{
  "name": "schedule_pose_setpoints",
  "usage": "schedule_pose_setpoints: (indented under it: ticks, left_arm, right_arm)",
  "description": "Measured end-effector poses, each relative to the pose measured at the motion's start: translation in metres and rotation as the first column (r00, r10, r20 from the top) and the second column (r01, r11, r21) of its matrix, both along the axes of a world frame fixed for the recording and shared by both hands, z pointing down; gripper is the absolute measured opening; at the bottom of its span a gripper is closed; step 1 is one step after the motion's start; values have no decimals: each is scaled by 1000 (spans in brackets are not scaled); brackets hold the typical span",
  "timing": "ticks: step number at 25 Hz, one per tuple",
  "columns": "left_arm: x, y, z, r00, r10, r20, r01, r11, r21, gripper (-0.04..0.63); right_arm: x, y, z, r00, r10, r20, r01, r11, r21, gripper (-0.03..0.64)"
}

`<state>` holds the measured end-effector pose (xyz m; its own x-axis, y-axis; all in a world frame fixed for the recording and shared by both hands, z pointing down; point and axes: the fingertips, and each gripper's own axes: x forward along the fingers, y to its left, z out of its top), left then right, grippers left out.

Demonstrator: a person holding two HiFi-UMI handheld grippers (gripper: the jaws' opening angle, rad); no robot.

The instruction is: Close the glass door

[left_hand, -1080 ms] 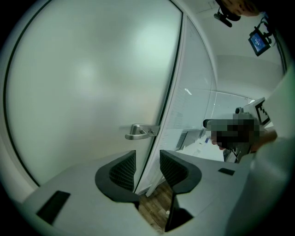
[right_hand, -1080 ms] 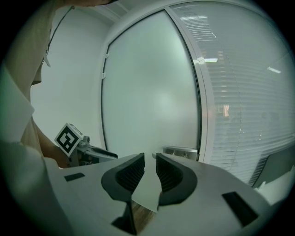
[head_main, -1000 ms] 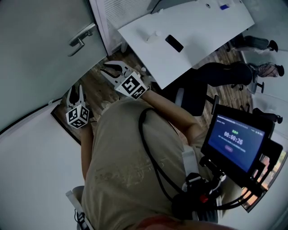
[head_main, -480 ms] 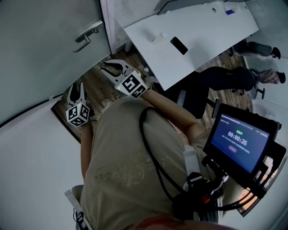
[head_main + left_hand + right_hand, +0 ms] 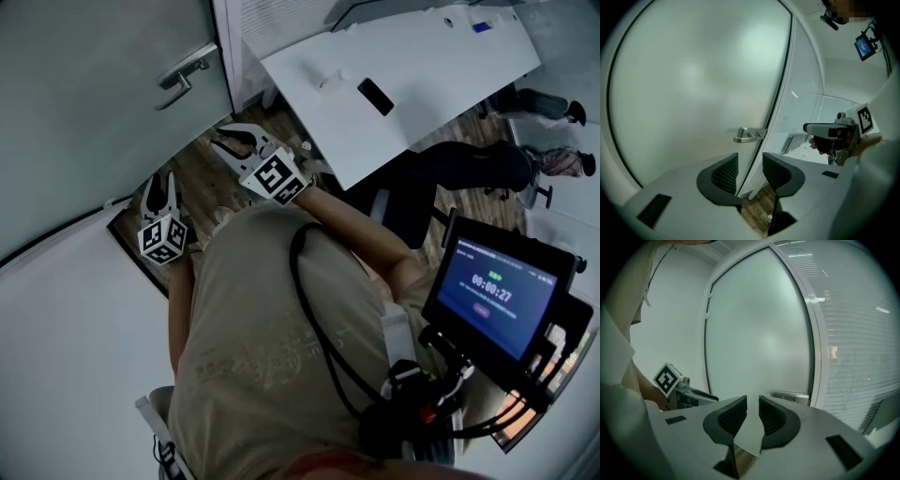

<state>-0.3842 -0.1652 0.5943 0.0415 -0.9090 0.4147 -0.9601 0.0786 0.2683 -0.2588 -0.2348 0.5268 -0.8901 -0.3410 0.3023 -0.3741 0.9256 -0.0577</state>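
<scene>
Left gripper [image 5: 161, 187] and right gripper [image 5: 231, 142] are narrowly parted and empty. Door [image 5: 84, 103] looks heavy and slick; I'd hook the handle [image 5: 183, 77] at 11 o'clock.

floor: brown wood-plank floor [image 5: 199, 176] under both pairs of jaws | wall: plain white wall [image 5: 679, 329] left of the right jaws | window: pale horizontal slatted blinds [image 5: 855, 357] right of the right jaws | furniture: long white rectangular surface [image 5: 422, 70] right of the right jaws | light: soft, even
</scene>
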Motion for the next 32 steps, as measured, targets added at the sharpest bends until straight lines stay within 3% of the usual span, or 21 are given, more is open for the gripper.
schedule_pose_setpoints:
  ticks: [17,32]
  left_arm:
    - [5,-6,2,1000,20,4,-20,1000,-16,178]
    - [24,-24,8,996,94,-6,-94,995,-25,178]
  right_arm:
    - [7,-8,-1,999,37,2,-37,999,-3,72]
    - [28,-17,7,994,104,-17,-104,995,-13,72]
